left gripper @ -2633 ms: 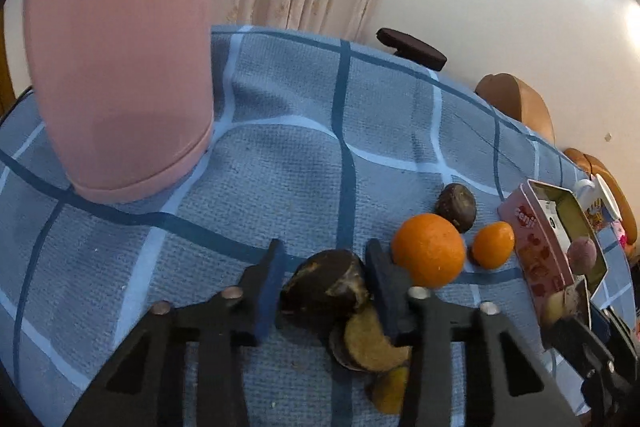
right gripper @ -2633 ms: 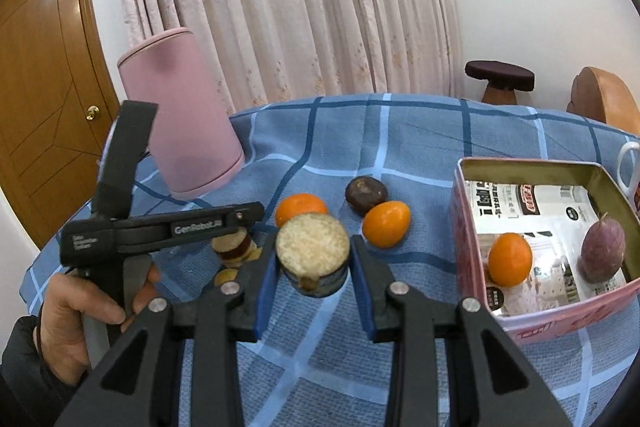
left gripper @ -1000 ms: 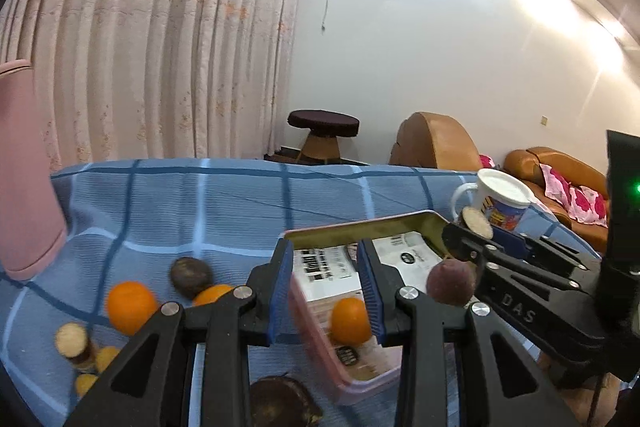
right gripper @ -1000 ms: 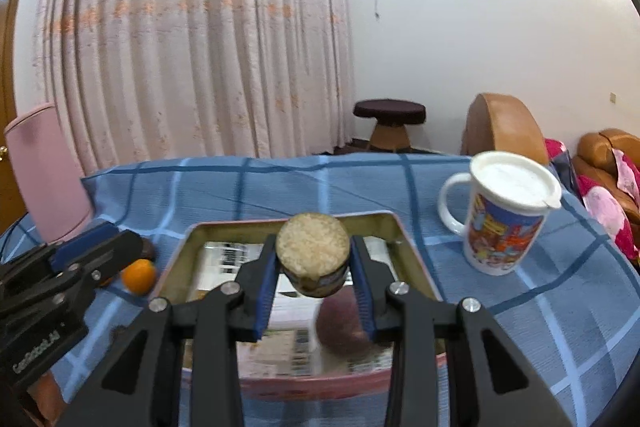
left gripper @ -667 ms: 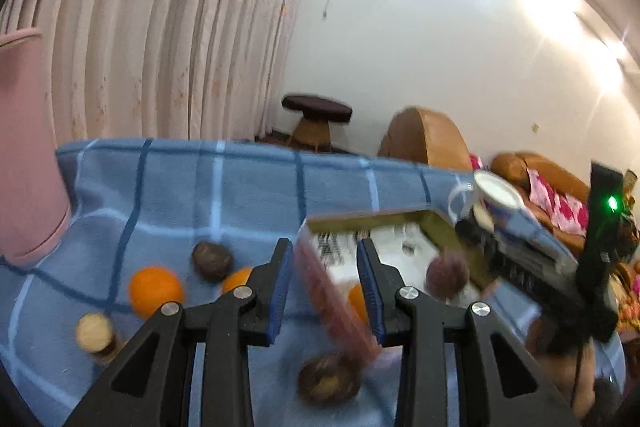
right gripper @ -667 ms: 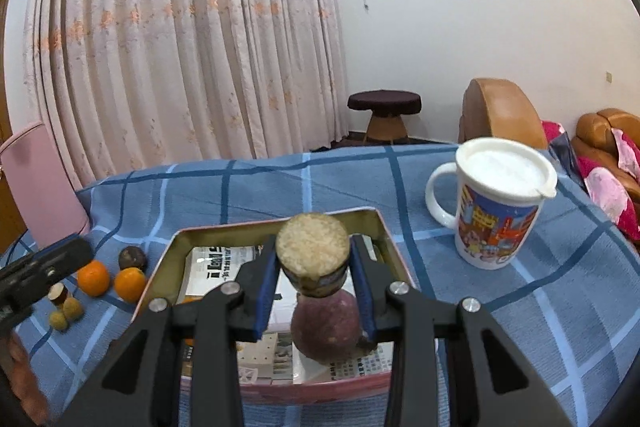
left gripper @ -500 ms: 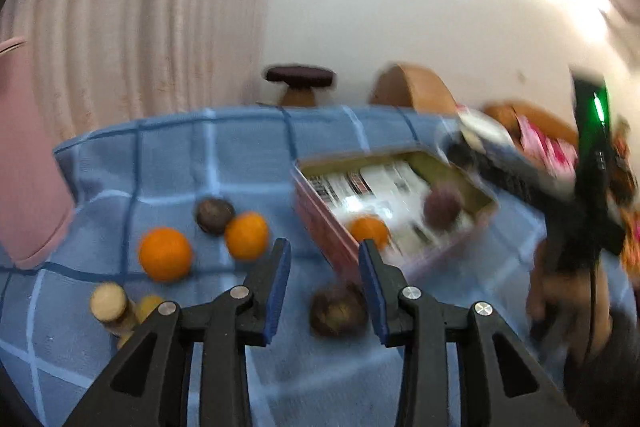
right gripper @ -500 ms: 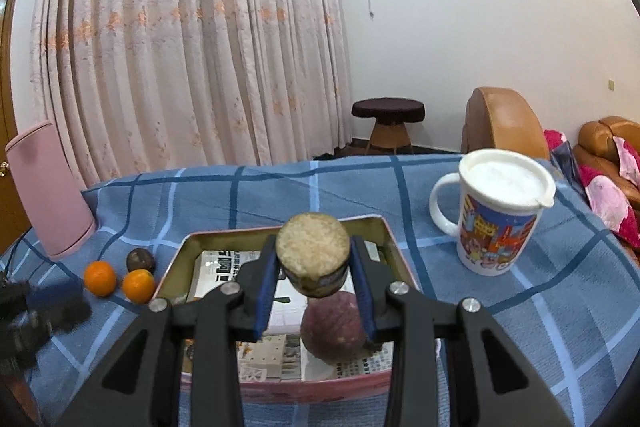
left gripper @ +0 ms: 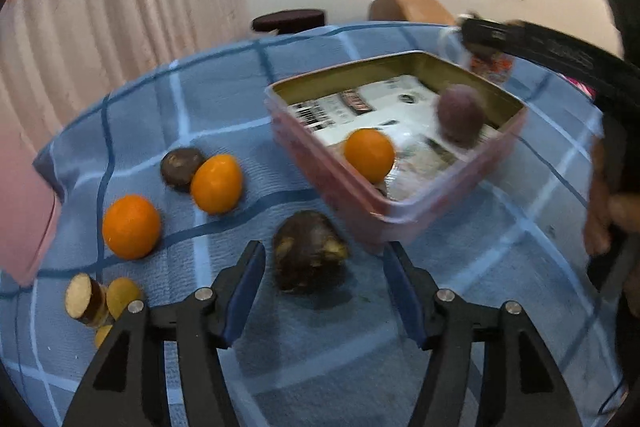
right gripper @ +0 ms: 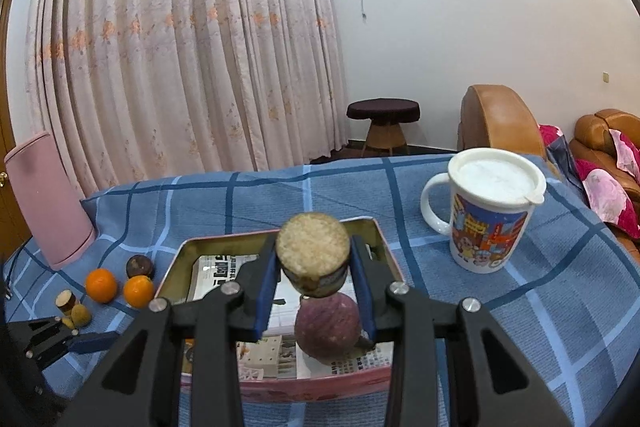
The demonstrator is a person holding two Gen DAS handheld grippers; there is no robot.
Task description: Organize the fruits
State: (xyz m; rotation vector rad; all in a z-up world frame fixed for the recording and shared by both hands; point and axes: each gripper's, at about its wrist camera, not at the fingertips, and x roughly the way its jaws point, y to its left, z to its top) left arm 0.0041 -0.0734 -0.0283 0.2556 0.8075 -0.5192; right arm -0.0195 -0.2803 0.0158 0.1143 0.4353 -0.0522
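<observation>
**Dark fruit on the cloth outside the tin; cut stub held over the tin**

Left wrist view. The left tongs [left gripper: 324, 291] stand released; their jaws have just been opening, and the pads touch nothing. A dark, lumpy fruit [left gripper: 310, 254] lies on the blue checked cloth of the bench [left gripper: 224, 99], ahead of the gap between the jaws and just outside the near wall of the pink tin [left gripper: 404, 215]. Judgement: it looks firm, rough-skinned and irregular, so it should not slip, but its uneven shape may make it roll or twist under the pads. A hold across its widest middle, pads on the flatter flanks, seems safest. Inside the tin sit an orange [left gripper: 369, 155] and a purple fruit [left gripper: 460, 117]. Two more oranges [left gripper: 131, 226] [left gripper: 216, 183], a small dark fruit [left gripper: 180, 165] and some cut pieces [left gripper: 86, 294] wait on the cloth to the left.

Right wrist view. The right tongs [right gripper: 316, 279] are clenched on a short cut stub [right gripper: 313, 259], pale fibrous face towards the camera, dark rind against the pads. It hangs over the tin, above the purple fruit [right gripper: 327, 323]; whether the two touch cannot be told. Judgement: the stub is light and stiff, gripped well by its rind, and needs only a low release. A lidded mug [right gripper: 490, 215] stands well clear to the right.
</observation>
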